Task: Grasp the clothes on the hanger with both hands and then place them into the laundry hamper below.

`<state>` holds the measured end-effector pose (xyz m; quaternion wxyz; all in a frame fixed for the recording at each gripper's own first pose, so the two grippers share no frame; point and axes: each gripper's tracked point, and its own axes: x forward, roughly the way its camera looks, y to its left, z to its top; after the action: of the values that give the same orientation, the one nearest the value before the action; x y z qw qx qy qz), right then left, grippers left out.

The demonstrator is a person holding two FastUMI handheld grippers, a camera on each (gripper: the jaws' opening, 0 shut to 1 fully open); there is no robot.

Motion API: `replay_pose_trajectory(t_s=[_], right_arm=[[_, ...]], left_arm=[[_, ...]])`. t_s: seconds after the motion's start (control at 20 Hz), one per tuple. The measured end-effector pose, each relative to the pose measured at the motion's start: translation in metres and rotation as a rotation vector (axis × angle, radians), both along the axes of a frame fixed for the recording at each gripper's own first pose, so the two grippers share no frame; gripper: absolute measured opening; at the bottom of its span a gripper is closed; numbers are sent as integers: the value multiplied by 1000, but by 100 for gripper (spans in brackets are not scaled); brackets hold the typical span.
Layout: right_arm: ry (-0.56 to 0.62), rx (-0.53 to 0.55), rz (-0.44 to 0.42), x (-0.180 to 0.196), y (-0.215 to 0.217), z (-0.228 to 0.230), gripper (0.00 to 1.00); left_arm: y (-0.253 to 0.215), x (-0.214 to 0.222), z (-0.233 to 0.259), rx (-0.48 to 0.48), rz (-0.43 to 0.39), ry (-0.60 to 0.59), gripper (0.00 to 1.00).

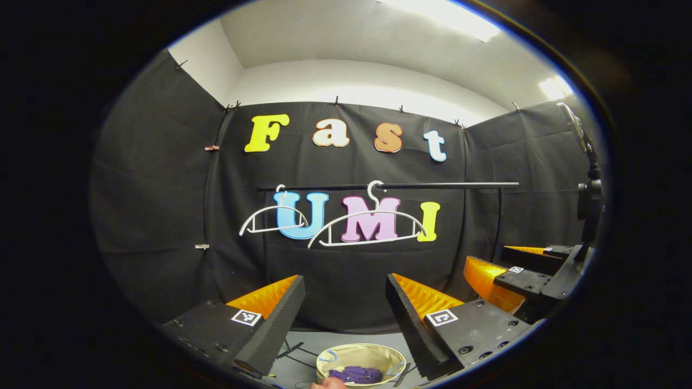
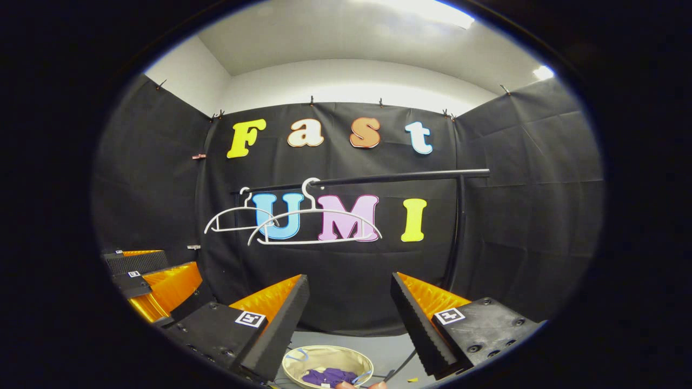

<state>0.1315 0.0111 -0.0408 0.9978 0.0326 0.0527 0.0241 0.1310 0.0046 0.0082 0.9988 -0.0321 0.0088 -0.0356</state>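
Two bare white hangers [image 1: 367,224] [image 2: 316,224] hang on a dark rail [image 1: 389,186] [image 2: 373,178] against the back wall. Below stands a round cream laundry hamper [image 1: 361,361] [image 2: 327,364] with purple clothes [image 1: 357,374] [image 2: 330,376] inside it. My left gripper [image 1: 346,289] is open, held high above the hamper with nothing between its fingers. My right gripper [image 2: 350,289] is open too, at a similar height. In the left gripper view the right gripper [image 1: 513,273] sits at the right; in the right gripper view the left gripper [image 2: 154,281] sits at the left.
The rail's upright post [image 2: 459,227] stands at the right of the hangers. A dark stand with a lamp [image 1: 586,189] rises at the far right. Black rack legs [image 1: 292,350] lie on the grey floor beside the hamper. A hand's edge [image 1: 330,383] shows near the hamper.
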Motion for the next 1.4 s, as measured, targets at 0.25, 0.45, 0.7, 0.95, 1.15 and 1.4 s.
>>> replay_pose_trajectory(t_s=[0.25,0.45,0.7,0.95,1.15,1.4], right_arm=[[-35,-16,1,-6,2,13,92],[-39,-21,10,-9,8,16,97],[-26,-19,12,-13,10,14,97],[-25,-12,6,-14,10,14,97],[-19,-1,-1,-13,8,13,97],[-21,-6,-4,-15,6,15,92]], left_arm=[[1,-6,6,12,-10,-12,95],[1,-8,11,1,-16,-17,92],[6,-12,13,2,-7,-24,95],[5,-15,16,0,-12,-28,95],[3,-16,18,0,-13,-28,95],[6,-17,18,6,-1,-26,95]])
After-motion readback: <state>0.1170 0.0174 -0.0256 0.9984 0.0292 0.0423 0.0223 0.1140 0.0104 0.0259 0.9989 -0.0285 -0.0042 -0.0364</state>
